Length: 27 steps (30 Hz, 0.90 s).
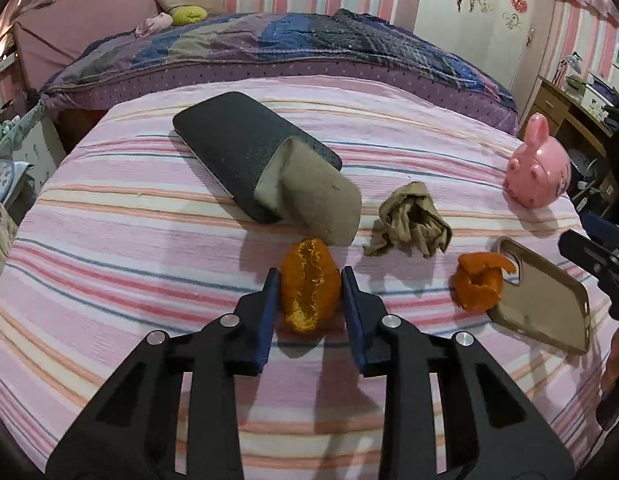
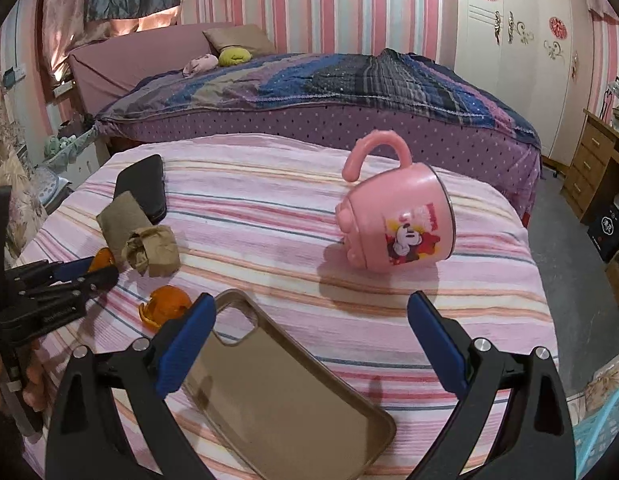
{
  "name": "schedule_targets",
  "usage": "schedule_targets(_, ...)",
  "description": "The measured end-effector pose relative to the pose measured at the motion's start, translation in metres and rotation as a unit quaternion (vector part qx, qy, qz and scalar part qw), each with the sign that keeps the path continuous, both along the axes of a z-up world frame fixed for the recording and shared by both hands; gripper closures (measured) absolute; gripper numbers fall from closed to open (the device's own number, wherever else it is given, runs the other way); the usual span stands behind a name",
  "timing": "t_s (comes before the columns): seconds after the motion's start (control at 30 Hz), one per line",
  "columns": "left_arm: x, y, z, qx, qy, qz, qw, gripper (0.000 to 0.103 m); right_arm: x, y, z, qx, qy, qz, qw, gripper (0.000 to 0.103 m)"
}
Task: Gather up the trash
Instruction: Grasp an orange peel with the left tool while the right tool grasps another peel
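On the pink striped cloth [image 1: 109, 248] lies a piece of orange peel [image 1: 309, 296], and my left gripper [image 1: 309, 272] is shut on it, one blue pad against each side. A second orange peel [image 1: 479, 284] [image 2: 165, 304] sits to its right beside a tan phone case [image 1: 549, 300]. A crumpled brown paper [image 1: 409, 224] [image 2: 149, 252] lies behind them. My right gripper [image 2: 311, 300] stands open above the phone case [image 2: 277, 392], with nothing between its fingers. In the right wrist view the left gripper [image 2: 89, 270] shows at the left edge.
A brown cardboard roll [image 1: 321, 204] leans on a flat black case [image 1: 237, 148] at the back left. A pink cup [image 2: 397, 216] lies on its side at the right. A bed with a patchwork quilt [image 1: 309, 44] stands behind the table, and a wooden desk [image 2: 593, 168] to the right.
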<state>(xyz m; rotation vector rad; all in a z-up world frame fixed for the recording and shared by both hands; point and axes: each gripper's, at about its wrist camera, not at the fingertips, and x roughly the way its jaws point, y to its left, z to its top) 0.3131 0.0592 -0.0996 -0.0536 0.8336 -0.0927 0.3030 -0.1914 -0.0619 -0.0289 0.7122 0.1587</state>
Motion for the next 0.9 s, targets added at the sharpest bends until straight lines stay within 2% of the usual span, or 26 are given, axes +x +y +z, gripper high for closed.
schedule_targets(0.17,-0.028,0.011,0.004,0.017,-0.024,0.023,0.9993,0.074,0.002,0.009,-0.005,-0.006,0.000,0.021,1.000,0.009)
schedule_targets(0.37,-0.052,0.043,0.012,0.050,-0.045,0.089,0.9938,0.074,0.005,0.036,-0.013,-0.038,0.007,0.063,0.997,0.009)
schedule_targets(0.6,-0.055,0.063,0.010,0.032,-0.041,0.120,0.9914,0.074,0.005,0.062,-0.018,-0.049,0.007,0.087,0.995,0.010)
schedule_targets(0.73,-0.053,0.060,0.009,0.042,-0.038,0.114,0.9919,0.074,0.005,0.080,-0.026,-0.061,0.014,0.099,0.993,0.031)
schedule_targets(0.8,-0.052,0.059,0.008,0.046,-0.036,0.112,0.9920,0.074,0.002,0.083,-0.025,-0.060,0.012,0.104,0.993,0.036)
schedule_targets(0.9,-0.053,0.058,0.006,0.048,-0.033,0.112,0.9920,0.074,-0.001,0.087,-0.025,-0.062,0.008,0.111,0.992,0.051)
